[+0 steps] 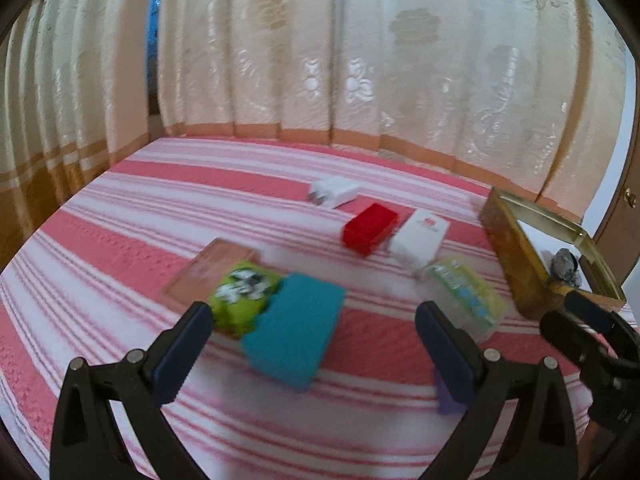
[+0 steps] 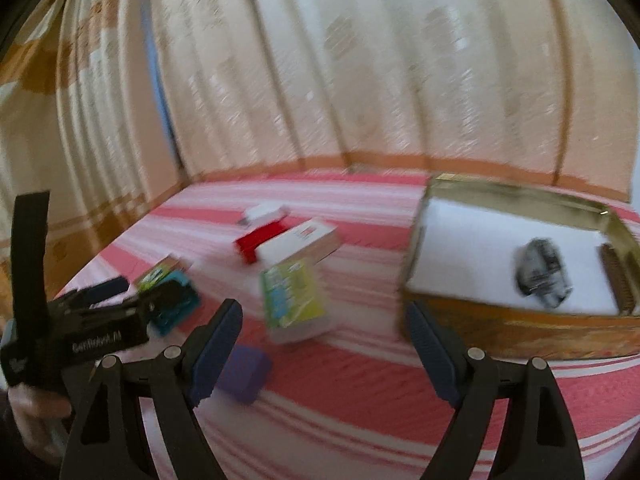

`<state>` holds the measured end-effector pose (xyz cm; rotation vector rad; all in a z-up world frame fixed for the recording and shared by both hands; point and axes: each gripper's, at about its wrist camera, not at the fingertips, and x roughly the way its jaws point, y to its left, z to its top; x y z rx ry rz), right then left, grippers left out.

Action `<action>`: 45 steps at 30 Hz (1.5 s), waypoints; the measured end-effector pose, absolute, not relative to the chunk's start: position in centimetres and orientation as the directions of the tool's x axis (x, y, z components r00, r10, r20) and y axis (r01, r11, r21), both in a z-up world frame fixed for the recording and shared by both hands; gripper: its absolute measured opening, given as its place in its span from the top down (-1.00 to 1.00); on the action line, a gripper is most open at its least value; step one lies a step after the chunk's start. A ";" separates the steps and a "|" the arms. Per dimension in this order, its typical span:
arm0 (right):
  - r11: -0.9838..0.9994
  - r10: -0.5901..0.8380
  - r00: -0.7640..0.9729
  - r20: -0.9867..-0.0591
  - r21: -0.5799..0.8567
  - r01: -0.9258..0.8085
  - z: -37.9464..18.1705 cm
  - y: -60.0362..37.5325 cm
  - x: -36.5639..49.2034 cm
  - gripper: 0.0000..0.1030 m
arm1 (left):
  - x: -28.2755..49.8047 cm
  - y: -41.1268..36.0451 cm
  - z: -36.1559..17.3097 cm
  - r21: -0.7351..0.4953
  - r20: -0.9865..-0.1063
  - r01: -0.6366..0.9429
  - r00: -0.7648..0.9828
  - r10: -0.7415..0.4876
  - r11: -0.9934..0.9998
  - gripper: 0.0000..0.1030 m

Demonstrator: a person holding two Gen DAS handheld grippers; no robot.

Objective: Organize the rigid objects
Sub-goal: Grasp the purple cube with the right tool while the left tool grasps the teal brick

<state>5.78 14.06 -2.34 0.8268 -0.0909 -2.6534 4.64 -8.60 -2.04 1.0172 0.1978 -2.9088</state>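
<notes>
In the left wrist view, the left gripper point(image 1: 314, 344) has its fingers wide apart and empty over the striped bed point(image 1: 120, 216). The teal box point(image 1: 294, 330) lies between and just beyond them, its long axis running from lower left to upper right, touching the green box point(image 1: 244, 292). The gold tin point(image 1: 516, 264) sits at the right edge.

In the right wrist view, the right gripper point(image 2: 326, 344) is also spread and empty. The yellow-green packet point(image 2: 294, 300) stands just beyond it, centre frame; blur makes its lean uncertain. The purple block point(image 2: 244, 374) lies beside the left finger; this hand is nearer the tin.
</notes>
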 end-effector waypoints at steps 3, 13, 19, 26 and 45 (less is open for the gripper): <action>-0.912 -0.401 -0.713 -0.575 0.176 0.371 -2.9 12.6 6.0 -0.66 | 4.9 -9.7 -2.2 -0.110 -0.638 0.098 -0.770 -0.005 -0.989 -0.99; -0.877 -0.406 -0.600 -0.690 0.110 0.467 -4.6 7.7 5.7 -0.39 | 5.0 -11.0 -2.8 -0.127 -0.678 0.090 -0.735 0.020 -0.988 -0.99; -0.874 -0.349 -0.554 -0.755 0.050 0.483 -5.7 5.8 5.4 0.01 | 5.1 -11.9 -3.2 -0.158 -0.695 0.096 -0.718 0.042 -0.983 -0.99; -0.864 -0.355 -0.553 -0.754 0.038 0.503 -5.7 6.1 5.2 0.18 | 4.4 -10.9 -3.4 -0.180 -0.709 0.048 -0.699 0.096 -0.982 -0.95; -0.860 -0.497 -0.632 -0.595 0.245 0.447 -3.5 11.0 4.7 0.17 | 1.4 -7.6 -3.9 -0.187 -0.748 -0.016 -0.646 0.153 -0.982 0.11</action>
